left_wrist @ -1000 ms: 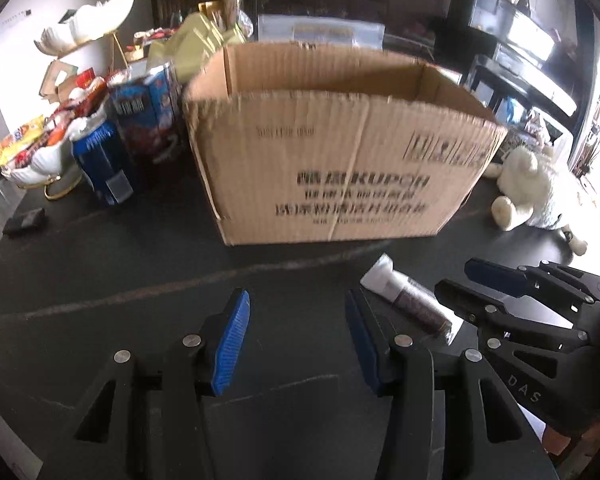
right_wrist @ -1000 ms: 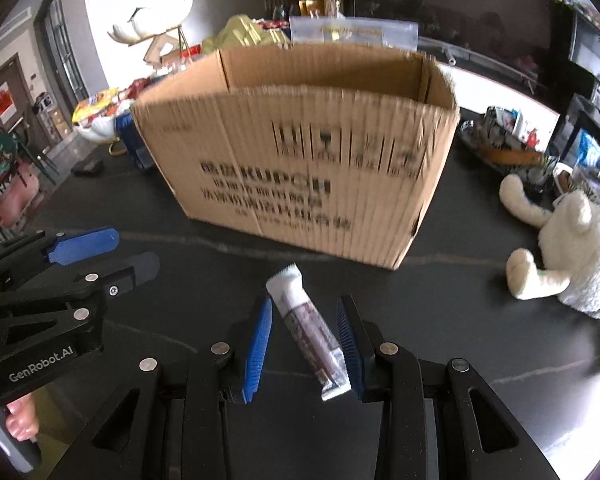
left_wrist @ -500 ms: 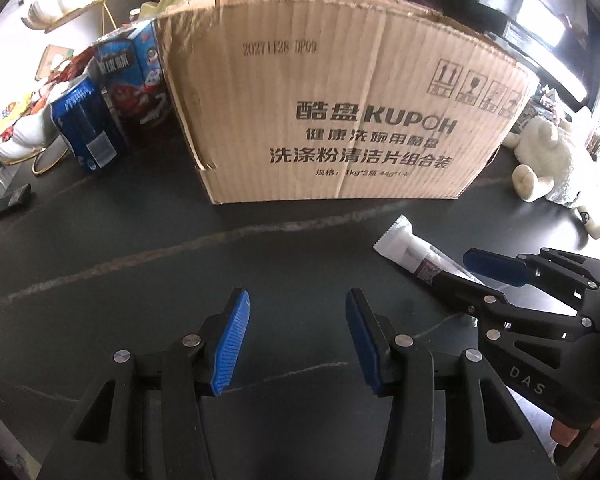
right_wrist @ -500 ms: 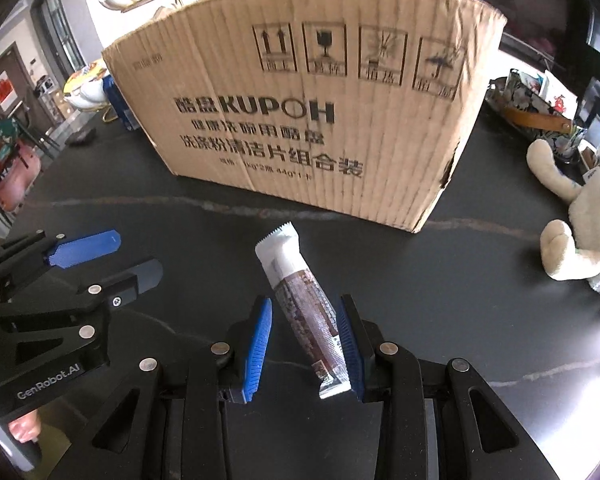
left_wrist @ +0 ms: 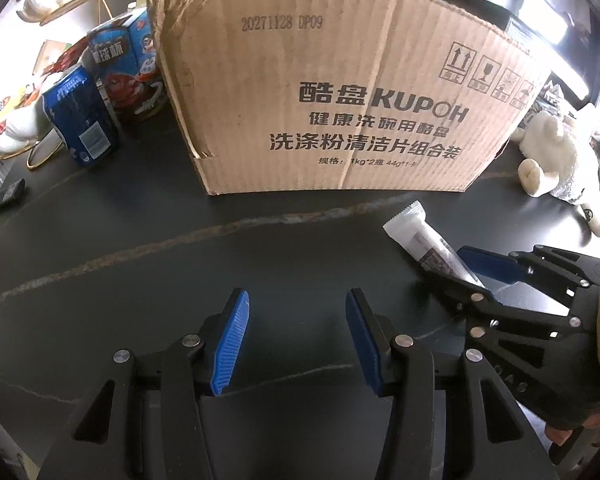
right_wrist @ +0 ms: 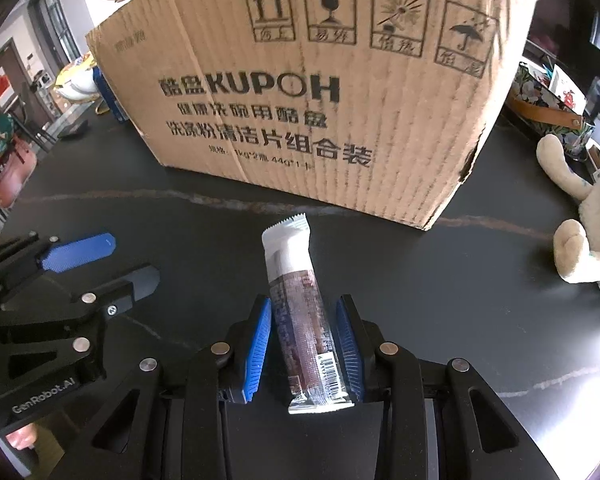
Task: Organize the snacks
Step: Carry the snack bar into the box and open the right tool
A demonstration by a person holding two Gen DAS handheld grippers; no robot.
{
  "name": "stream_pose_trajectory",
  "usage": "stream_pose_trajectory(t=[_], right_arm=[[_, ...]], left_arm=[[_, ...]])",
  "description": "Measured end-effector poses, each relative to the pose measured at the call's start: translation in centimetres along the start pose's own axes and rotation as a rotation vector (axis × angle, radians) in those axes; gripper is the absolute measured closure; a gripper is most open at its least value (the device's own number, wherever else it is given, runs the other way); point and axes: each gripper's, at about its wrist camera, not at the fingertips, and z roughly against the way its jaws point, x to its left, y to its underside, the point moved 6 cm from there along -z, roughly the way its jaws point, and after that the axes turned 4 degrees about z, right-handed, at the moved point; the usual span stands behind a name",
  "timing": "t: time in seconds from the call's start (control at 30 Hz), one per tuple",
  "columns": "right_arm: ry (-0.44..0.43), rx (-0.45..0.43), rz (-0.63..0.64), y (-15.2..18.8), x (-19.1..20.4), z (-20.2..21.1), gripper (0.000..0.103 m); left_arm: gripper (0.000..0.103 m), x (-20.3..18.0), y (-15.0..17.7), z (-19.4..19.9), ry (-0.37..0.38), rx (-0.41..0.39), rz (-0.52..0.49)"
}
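A white and brown snack bar lies between the blue pads of my right gripper, which is shut on it just above the dark table. The bar's white end points at the cardboard box. In the left wrist view the bar and the right gripper show at the right. My left gripper is open and empty, low over the table in front of the box. It also shows in the right wrist view at the left.
Blue snack packs and a red and blue carton stand left of the box. A white plush toy lies at the right, also in the right wrist view. A patterned bag sits behind it.
Both grippers have dropped lower and come closer to the box, whose front wall now fills the views. The right gripper still holds the snack bar.
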Motion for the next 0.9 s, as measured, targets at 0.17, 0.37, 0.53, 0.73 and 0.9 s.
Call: stream_pose_trajectory(t=[0.17,0.37,0.53,0.73,0.9], right_arm=[[0.03,-0.01,0.008,0.1,0.7,0.1,0.076],[0.035,-0.031,-0.029,0.2,1.8,0.9,0.082],[0.033,-0.081,-0.064,-0.1,3.0,2.9,0.082],[0.04,-0.157,-0.096,-0.6,4.0,6.3,0.082],[0.037,-0.22,-0.13,-1.6,4.1,9.0,0.082]], left_arm=[[0.053,0.6,0.2,0.3,0.001,-0.004,0.003],[0.053,1.0,0.4,1.3,0.001,-0.025,0.0],[0.053,1.1,0.3,2.8,0.009,-0.054,-0.018],[0.053,1.1,-0.3,5.6,0.006,-0.13,-0.055],[0.053,1.0,-1.2,8.1,0.001,-0.198,-0.088]])
